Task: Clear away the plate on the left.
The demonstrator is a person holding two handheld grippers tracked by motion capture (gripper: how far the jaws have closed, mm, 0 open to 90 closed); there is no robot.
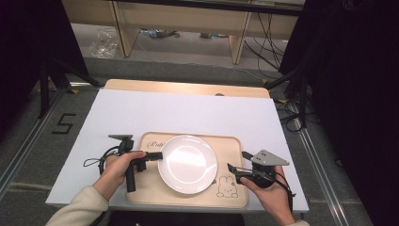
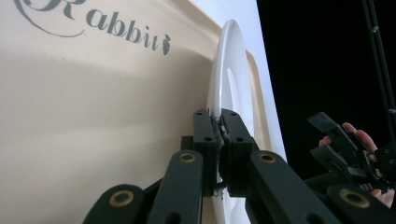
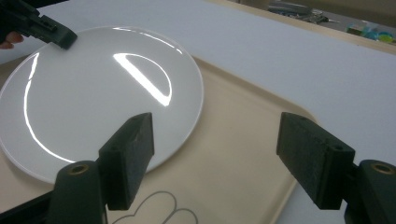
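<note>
On the white bench lies a beige tray, and the white plate sits in it, seemingly flat. The left tongs clamp the plate's left rim; the right tongs gape wide over the tray's right edge, gripping nothing.

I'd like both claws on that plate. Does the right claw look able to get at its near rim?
Probably yes: the right claw is open beside the plate, with bare tray between them.

The table has a white top; a beige tray lies on it toward six o'clock; a wooden strip runs at twelve o'clock.
</note>
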